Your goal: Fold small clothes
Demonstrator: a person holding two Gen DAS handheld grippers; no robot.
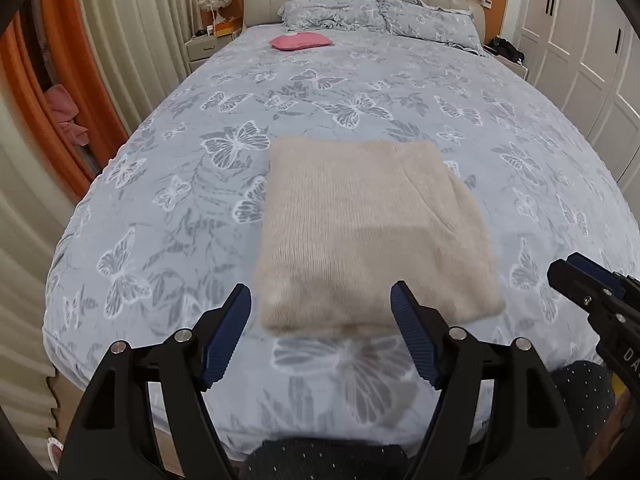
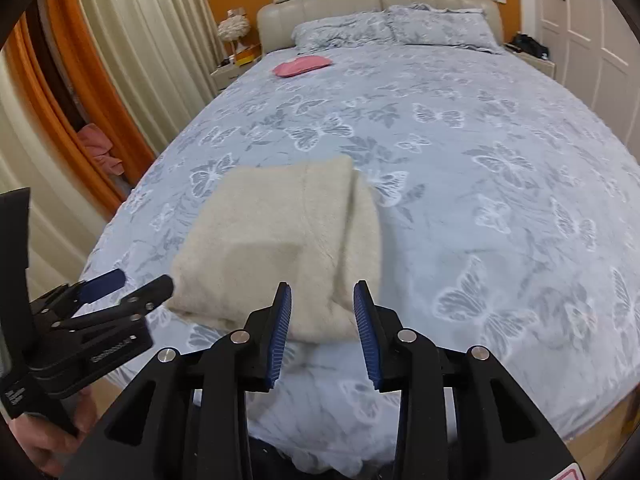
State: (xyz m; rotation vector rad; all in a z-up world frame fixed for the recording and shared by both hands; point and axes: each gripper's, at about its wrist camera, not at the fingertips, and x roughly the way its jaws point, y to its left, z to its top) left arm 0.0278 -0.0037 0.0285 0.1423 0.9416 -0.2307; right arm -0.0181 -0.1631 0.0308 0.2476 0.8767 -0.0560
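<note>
A cream knitted garment [image 1: 360, 232] lies folded into a rectangle on the bed near its foot; it also shows in the right wrist view [image 2: 280, 248]. My left gripper [image 1: 320, 300] is open and empty, held just short of the garment's near edge. My right gripper [image 2: 322, 296] is open and empty, at the garment's near right corner without gripping it. The right gripper also shows at the right edge of the left wrist view [image 1: 568, 272], and the left gripper at the lower left of the right wrist view [image 2: 136, 282].
The bed [image 1: 400, 100] has a blue-grey butterfly cover. A pink item [image 1: 300, 41] lies near two pillows [image 1: 380, 16] by the headboard. Curtains [image 1: 132, 40] hang left, white wardrobes [image 1: 580, 40] stand right, and nightstands flank the bed.
</note>
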